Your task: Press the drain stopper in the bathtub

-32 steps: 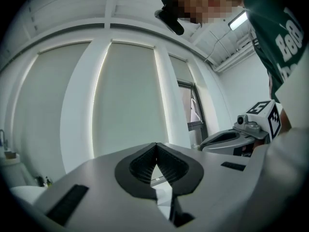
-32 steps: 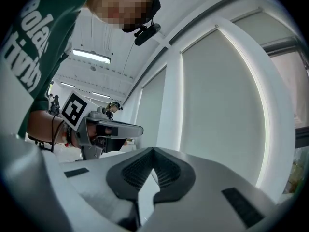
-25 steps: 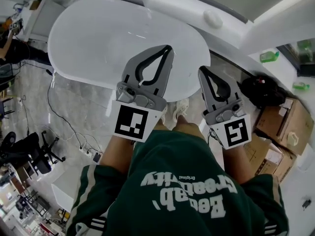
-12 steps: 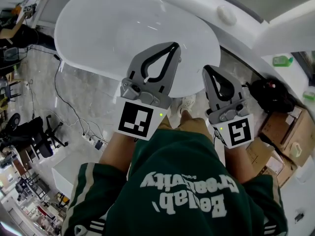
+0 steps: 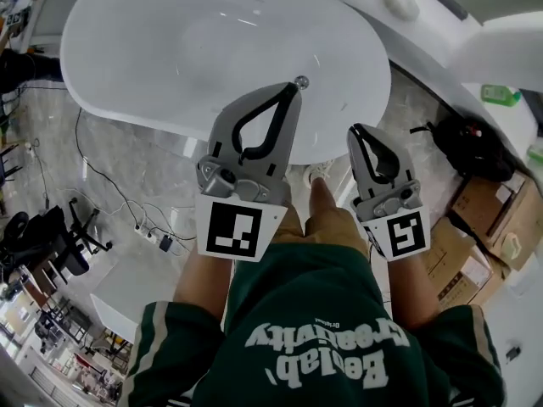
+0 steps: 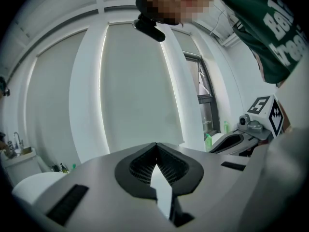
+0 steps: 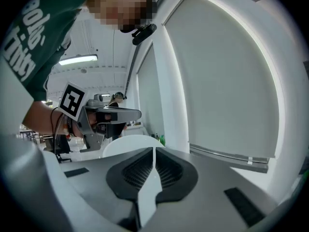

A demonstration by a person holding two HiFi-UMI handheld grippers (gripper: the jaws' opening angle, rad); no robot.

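You are on the approach. Your left gripper (image 5: 291, 91) and right gripper (image 5: 357, 132) both have jaws closed tip to tip, holding nothing. The drain stopper (image 5: 300, 81) shows just past the left tips, down in the bathtub (image 5: 153, 49). Next, I judge, lower those closed tips onto it and push.

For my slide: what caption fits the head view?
By the white bathtub: left gripper and right gripper shut, empty; drain stopper in sight.

The bathtub (image 5: 153, 58) is smooth, glossy white; the drain stopper (image 5: 300, 81) looks shiny, probably metal.
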